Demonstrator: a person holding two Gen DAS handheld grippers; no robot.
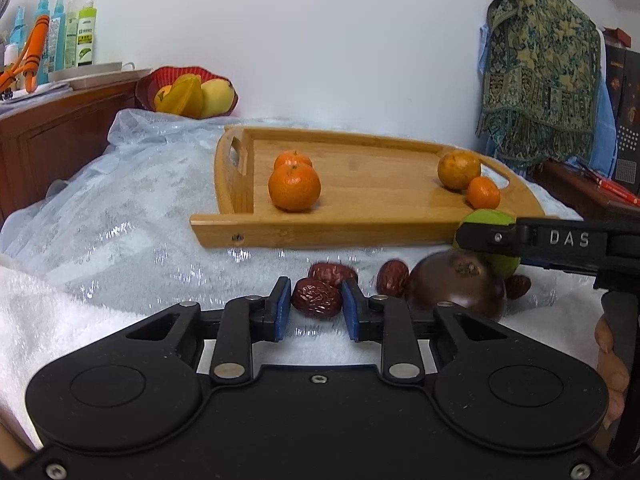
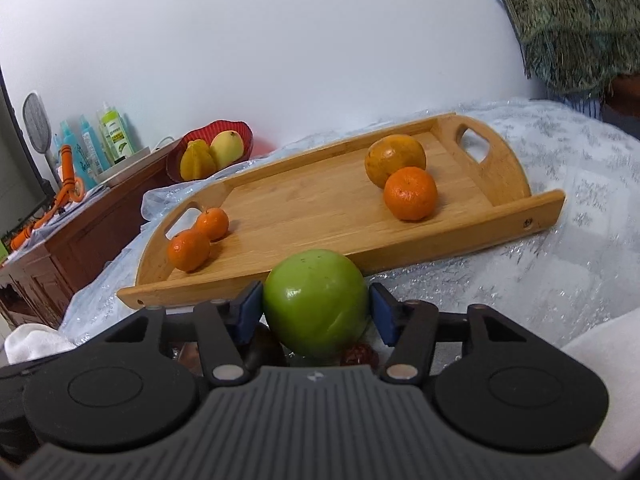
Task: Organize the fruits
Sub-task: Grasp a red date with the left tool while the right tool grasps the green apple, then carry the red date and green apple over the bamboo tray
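Note:
My left gripper (image 1: 314, 306) is shut on a wrinkled red date (image 1: 317, 298), low over the white cloth. More red dates (image 1: 393, 278) and a dark purple round fruit (image 1: 460, 284) lie just right of it. My right gripper (image 2: 316, 312) is shut on a green apple (image 2: 316, 302), also seen in the left wrist view (image 1: 490, 220), held in front of the wooden tray (image 2: 320, 204). The tray (image 1: 360, 216) holds two oranges at its left end (image 1: 295, 188) and two at its right end (image 1: 459, 169).
A red bowl (image 1: 150, 86) with yellow fruit stands behind the tray on the left. A wooden cabinet (image 1: 60, 136) with spray bottles is beside it. A patterned cloth (image 1: 540, 60) hangs at the right. A person's hand (image 1: 610, 356) holds the right gripper.

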